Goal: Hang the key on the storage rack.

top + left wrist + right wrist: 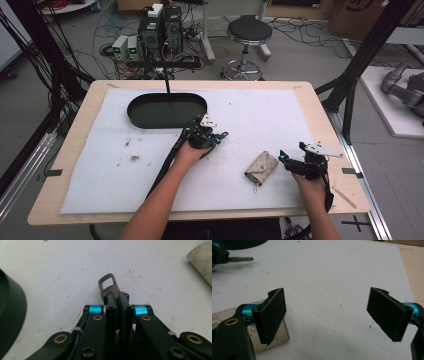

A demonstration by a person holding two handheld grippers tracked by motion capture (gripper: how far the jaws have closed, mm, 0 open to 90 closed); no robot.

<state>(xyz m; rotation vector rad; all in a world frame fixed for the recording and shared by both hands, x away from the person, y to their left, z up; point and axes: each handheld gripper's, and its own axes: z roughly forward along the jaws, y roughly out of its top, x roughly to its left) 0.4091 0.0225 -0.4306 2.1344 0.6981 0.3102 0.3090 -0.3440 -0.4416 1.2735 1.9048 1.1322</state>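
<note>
Left gripper (117,298) is pinched on a metal key clip (108,285), just near the black tray (166,110). Right gripper (327,315) is spread, empty, beside the key pouch (261,168). Likely a tray drop: keep the pinch firm, clear the rim, then release.

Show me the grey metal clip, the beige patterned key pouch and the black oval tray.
grey metal clip (108,284), left gripper view, its loop.
beige patterned key pouch (262,168), high view, its flap.
black oval tray (167,111), high view, its floor.
</note>
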